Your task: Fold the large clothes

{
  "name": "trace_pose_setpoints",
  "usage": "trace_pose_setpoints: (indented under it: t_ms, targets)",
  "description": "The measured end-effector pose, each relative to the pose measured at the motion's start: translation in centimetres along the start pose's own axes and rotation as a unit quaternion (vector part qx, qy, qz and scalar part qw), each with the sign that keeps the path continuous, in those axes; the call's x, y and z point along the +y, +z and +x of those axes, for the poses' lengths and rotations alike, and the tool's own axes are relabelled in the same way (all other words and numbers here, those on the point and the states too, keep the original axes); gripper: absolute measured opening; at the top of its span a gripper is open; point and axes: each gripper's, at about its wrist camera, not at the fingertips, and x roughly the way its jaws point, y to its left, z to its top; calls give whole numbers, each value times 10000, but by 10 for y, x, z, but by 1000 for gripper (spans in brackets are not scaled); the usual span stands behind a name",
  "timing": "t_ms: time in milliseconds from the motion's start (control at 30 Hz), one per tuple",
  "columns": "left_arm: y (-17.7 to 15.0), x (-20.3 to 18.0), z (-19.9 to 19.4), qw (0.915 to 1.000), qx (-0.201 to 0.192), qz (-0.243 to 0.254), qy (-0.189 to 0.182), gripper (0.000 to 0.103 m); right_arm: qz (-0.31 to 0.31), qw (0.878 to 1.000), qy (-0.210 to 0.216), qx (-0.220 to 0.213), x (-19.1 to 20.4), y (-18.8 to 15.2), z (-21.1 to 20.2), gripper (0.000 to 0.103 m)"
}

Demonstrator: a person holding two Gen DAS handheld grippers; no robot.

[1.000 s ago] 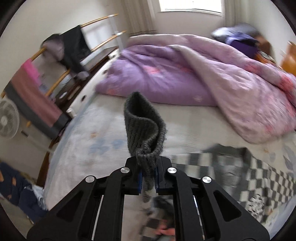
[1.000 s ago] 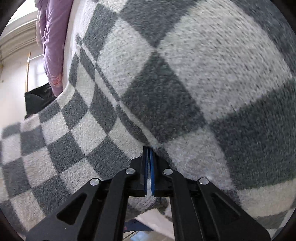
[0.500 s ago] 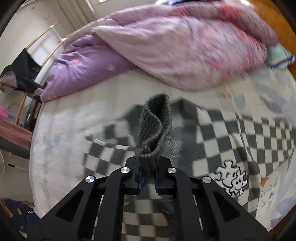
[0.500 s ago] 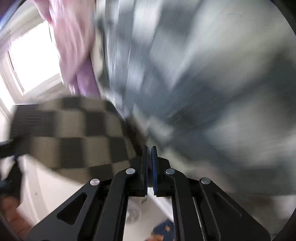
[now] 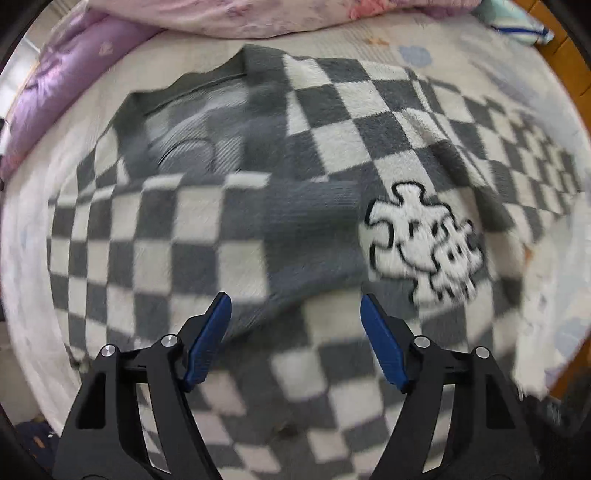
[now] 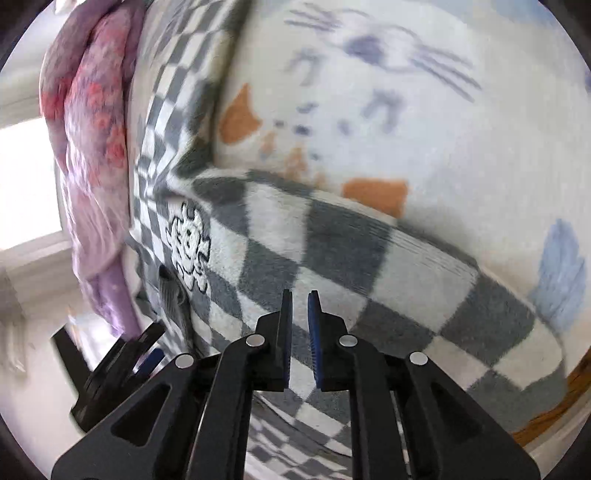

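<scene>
One checkered sweater, two quilts

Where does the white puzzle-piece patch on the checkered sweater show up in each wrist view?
Left wrist view: puzzle-piece patch sits right of centre, just above the right blue finger pad.
Right wrist view: the patch is small, left of centre, beside the purple quilt.
Shared landmark: the purple quilt, which runs along the top edge in the left wrist view.
</scene>
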Motion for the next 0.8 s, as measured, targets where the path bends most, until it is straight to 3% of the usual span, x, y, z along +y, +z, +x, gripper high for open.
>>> trace_pose_setpoints:
  t_ms: [100,200,267,367,433,500,567,600,700,767,800]
  targets:
    - [-17,58,-13,9994,17,-350,14,74,-468,9985,52,274,47,-1,18,23]
    - [-26,121,-16,9953,-27,-959,96,73,-1119,9924,8,515,100,-4,48,47]
    - [-36,175,-12,9896,-40,-1424,189,71,-1456,9873,-10,643,138,-7,76,50]
    - [-50,237,-3,9832,205,-1770,408,53,-1592,9822,-172,985,178,-12,125,50]
    - [-63,271,2,9784,176,-2003,475,49,-1627,9798,-392,1091,190,-15,142,50]
    - [-74,296,16,9756,282,-2129,445,40,-1692,9792,-473,1014,201,-16,155,45]
    - [-88,312,42,9733,657,-2169,376,23,-1737,9750,-1117,816,212,-17,171,17]
    - [-91,314,46,9737,610,-2169,339,23,-1735,9743,-1206,777,214,-17,171,12]
    - [-91,304,43,9798,593,-1836,527,22,-1827,9689,-1548,620,216,-23,157,7]
    - [-92,300,44,9792,623,-1864,507,22,-1773,9642,-1919,450,205,-24,157,6]
    - [-93,300,46,9788,594,-1890,517,22,-1689,9665,-1885,416,201,-22,161,6]
